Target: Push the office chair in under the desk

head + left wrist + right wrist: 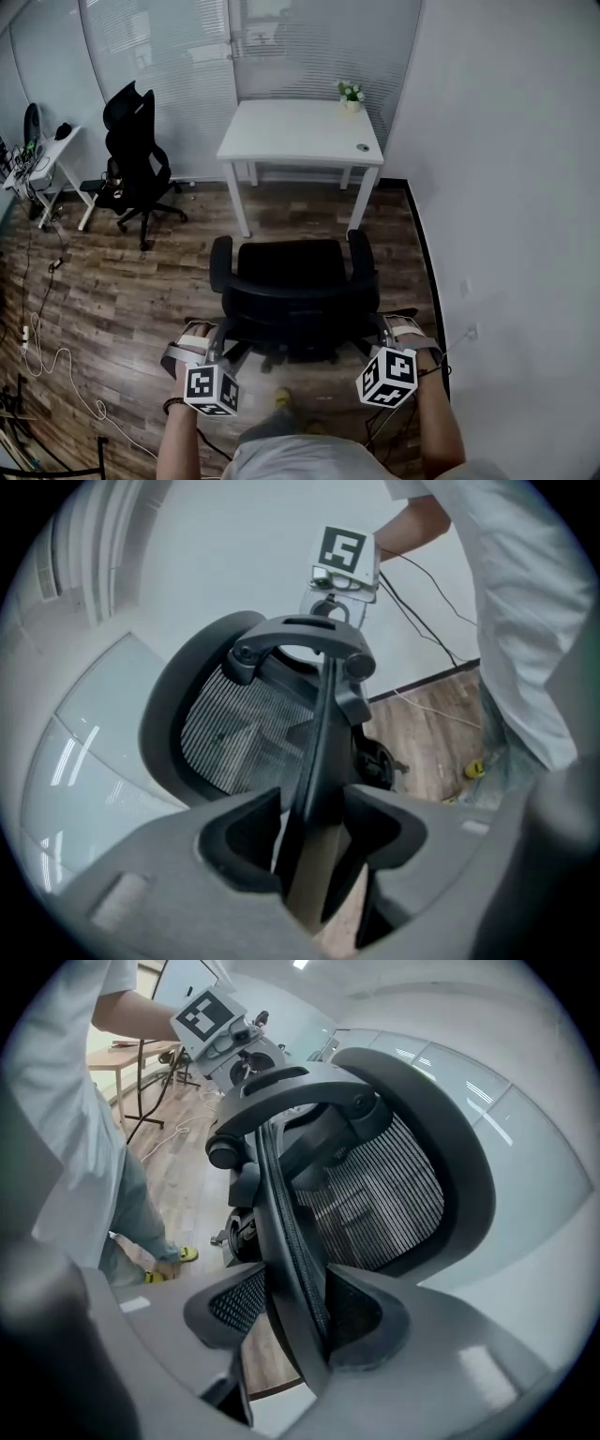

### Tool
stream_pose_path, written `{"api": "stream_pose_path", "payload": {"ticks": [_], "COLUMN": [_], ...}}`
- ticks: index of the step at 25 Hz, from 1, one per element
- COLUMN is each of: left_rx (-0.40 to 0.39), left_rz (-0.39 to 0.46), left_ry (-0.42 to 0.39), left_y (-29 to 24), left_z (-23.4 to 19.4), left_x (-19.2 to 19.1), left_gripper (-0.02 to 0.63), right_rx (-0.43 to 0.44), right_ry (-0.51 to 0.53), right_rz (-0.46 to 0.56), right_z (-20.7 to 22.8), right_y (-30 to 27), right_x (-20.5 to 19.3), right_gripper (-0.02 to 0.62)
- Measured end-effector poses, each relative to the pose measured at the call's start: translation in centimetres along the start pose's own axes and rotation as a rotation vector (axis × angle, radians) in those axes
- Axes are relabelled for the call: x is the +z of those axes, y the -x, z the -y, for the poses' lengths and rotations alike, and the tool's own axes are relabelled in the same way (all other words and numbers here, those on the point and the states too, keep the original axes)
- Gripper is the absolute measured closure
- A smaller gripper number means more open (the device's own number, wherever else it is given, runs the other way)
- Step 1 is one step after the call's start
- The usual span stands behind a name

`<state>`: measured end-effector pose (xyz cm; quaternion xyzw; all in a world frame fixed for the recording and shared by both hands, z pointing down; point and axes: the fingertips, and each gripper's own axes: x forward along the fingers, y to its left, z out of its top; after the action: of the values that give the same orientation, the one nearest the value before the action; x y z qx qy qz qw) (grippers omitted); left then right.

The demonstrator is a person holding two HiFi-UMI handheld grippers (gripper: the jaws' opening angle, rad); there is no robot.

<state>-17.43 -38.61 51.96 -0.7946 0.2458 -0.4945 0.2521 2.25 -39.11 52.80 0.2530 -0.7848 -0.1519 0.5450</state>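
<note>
Ahead, in the head view, the office chair (291, 281) stands on the wood floor with its seat toward the white desk (300, 131). It is clear of the desk and roughly lined up with the gap between the desk legs. Its backrest (295, 305) runs crosswise just in front of the person, so the push probably goes straight forward. The left gripper (202, 339) and right gripper (398, 333) sit at its two ends, about equally near. I count one desk, one small plant (352, 94), two grippers and two chairs. The second chair (136, 155) is off to the left by a side table (47, 155).

In the left gripper view, the backrest's edge stands upright between the jaws. One pad touches it and a thin gap shows at the other, so this looks like a loose hold.

In the right gripper view, both pads press on the opposite edge of the backrest, which is clamped firmly.
</note>
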Motion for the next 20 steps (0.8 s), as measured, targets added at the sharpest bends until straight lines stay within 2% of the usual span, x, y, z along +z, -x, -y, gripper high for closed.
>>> {"api": "stream_pose_path", "payload": {"ticks": [11,20], "left_rx": [-0.009,-0.008], "left_rz": [0.047,0.056], "left_ry": [-0.054,-0.06], "left_y": [-6.4,-11.7], "left_z": [-9.0,-15.7], "left_x": [-3.7,-5.4], "left_gripper": [0.397,0.397], "right_rx": [-0.051,-0.075], "right_ry": [-0.045,-0.038], "right_rz": [-0.014,-0.001], "right_z": [7.9,15.0], "right_y": [-6.2,-11.0], "right_x": [2.5,3.3], "right_gripper": [0.399,0.397]}}
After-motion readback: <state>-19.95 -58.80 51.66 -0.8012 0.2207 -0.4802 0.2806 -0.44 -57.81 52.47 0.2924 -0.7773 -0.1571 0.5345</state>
